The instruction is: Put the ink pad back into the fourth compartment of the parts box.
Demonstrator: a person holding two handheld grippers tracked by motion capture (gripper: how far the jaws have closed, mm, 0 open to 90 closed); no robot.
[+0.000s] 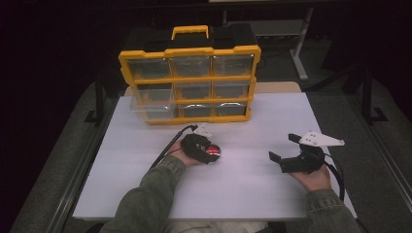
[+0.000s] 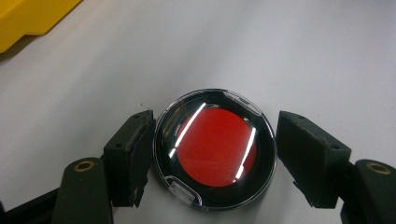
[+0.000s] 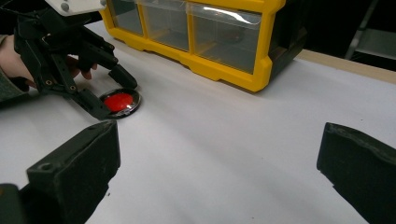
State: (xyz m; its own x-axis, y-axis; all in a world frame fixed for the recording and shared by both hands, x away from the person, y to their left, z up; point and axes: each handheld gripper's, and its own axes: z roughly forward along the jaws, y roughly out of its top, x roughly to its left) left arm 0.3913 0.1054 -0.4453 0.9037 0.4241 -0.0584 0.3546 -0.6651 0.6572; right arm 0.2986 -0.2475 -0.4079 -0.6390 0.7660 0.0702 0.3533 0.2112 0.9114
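A round clear-lidded case with a red disc inside (image 1: 213, 151) (image 2: 215, 148) (image 3: 120, 102) lies flat on the white table top (image 1: 243, 189). My left gripper (image 1: 212, 152) (image 2: 215, 156) (image 3: 114, 97) reaches down to it, with one black pad pressed against each side of its rim; it is shut on the case. My right gripper (image 1: 283, 146) (image 3: 219, 154) hovers to the right of the case, well apart from it. Its jaws stand wide open with nothing between them.
A yellow organizer with clear drawers (image 1: 189, 82) (image 3: 196, 32) stands upright at the back of the table. Its lower-left drawer (image 1: 151, 104) is pulled out toward me. Bare white surface lies between the two grippers and along the front edge.
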